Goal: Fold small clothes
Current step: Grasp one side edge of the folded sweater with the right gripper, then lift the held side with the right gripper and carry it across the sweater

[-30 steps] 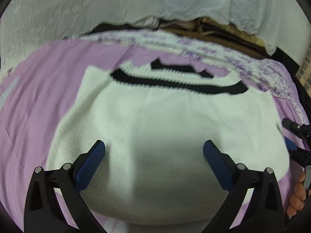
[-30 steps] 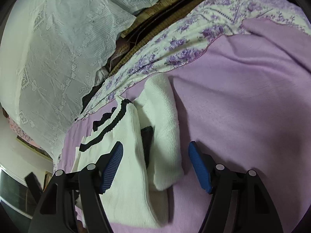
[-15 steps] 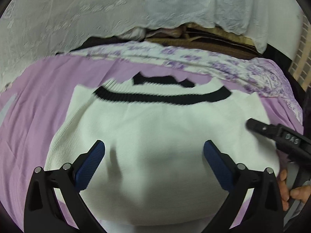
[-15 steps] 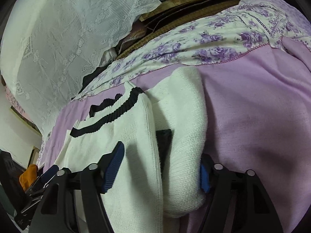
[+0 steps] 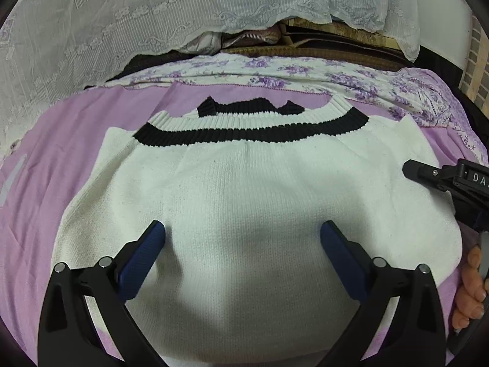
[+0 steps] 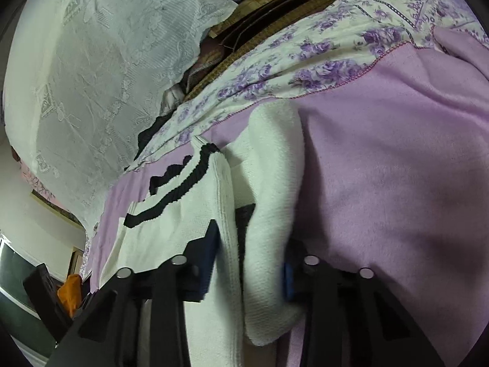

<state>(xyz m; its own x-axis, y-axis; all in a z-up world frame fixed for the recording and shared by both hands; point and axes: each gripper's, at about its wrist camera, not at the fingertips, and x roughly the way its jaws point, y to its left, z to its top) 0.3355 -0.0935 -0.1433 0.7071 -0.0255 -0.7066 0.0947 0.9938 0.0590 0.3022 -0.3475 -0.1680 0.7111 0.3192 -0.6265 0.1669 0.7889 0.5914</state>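
Observation:
A small white knit sweater [image 5: 244,202] with a black stripe at the collar [image 5: 250,133] lies flat on a purple blanket [image 5: 45,159]. My left gripper [image 5: 243,235] is open, its blue pads resting over the sweater's lower middle. My right gripper [image 6: 250,253] has closed on the sweater's right edge and the folded sleeve [image 6: 269,208], which sit between its pads. The right gripper also shows in the left wrist view [image 5: 452,183], at the sweater's right side. The sleeve's lower end is hidden behind the fingers.
A floral purple sheet [image 5: 305,73] borders the blanket at the back. A white lace cloth [image 5: 122,15] hangs behind it, over dark folded items [image 5: 321,42]. A hand [image 5: 470,287] holds the right gripper's handle. An orange object [image 6: 70,293] lies at the far left.
The right gripper moved forward onto the sweater's right edge and its jaws closed around the sleeve and side. The left gripper stayed open and shifted slightly over the sweater.

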